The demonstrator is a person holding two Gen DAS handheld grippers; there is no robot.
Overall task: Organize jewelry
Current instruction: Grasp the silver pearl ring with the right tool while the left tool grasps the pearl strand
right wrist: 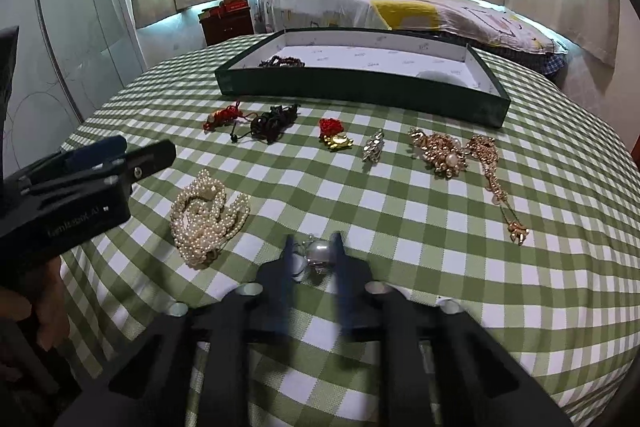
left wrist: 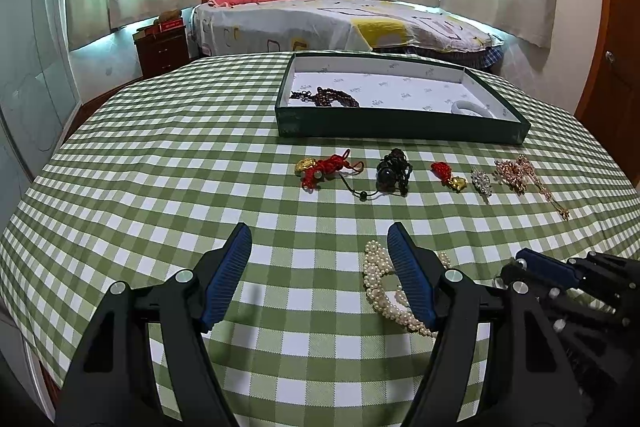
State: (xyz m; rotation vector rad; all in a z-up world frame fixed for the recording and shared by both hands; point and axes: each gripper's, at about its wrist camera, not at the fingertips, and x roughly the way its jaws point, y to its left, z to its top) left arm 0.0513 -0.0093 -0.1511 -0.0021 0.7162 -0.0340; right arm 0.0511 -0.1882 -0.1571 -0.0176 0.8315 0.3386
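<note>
My left gripper point(left wrist: 320, 239) is open and empty above the checked cloth, its right finger beside a pearl necklace point(left wrist: 380, 283); the necklace also shows in the right wrist view point(right wrist: 206, 215). My right gripper point(right wrist: 314, 251) has its blurred fingers closely around a silver pearl earring point(right wrist: 318, 253) lying near the table's front; whether they grip it I cannot tell. A green tray point(left wrist: 400, 125) at the back holds a dark bead bracelet point(left wrist: 326, 97) and a white bangle point(left wrist: 468, 105).
A row of pieces lies before the tray: a red knot charm point(left wrist: 324, 169), black beads point(left wrist: 394, 171), a red and gold charm point(left wrist: 450, 177), a crystal brooch point(left wrist: 480, 181), a gold necklace point(left wrist: 520, 173). A bed stands behind the table.
</note>
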